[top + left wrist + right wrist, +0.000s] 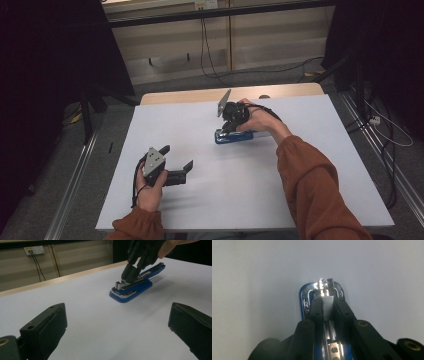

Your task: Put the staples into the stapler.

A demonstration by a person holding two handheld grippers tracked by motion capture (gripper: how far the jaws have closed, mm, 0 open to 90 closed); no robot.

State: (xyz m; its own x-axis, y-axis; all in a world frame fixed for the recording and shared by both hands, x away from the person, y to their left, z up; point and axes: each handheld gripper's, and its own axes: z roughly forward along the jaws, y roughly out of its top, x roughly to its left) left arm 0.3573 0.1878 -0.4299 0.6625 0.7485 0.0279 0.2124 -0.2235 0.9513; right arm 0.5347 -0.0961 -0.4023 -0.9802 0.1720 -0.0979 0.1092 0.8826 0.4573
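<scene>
A blue stapler (234,136) with a chrome front lies on the white table (300,165), right of centre. My right gripper (227,127) points down onto its front end. In the right gripper view the jaws (328,302) are shut on a grey strip of staples (328,307), directly over the stapler's metal channel (322,287). The left gripper view shows the stapler (132,288) ahead with the right gripper (127,277) on it. My left gripper (177,157) lies near the table's front left, open with nothing between its fingers (47,325).
The table's far edge is a bare wooden strip (200,95). Beyond it, cables (205,45) hang down a pale wall, with a socket (33,250) on it. Dark curtains (45,60) and metal floor rails (75,170) flank the table.
</scene>
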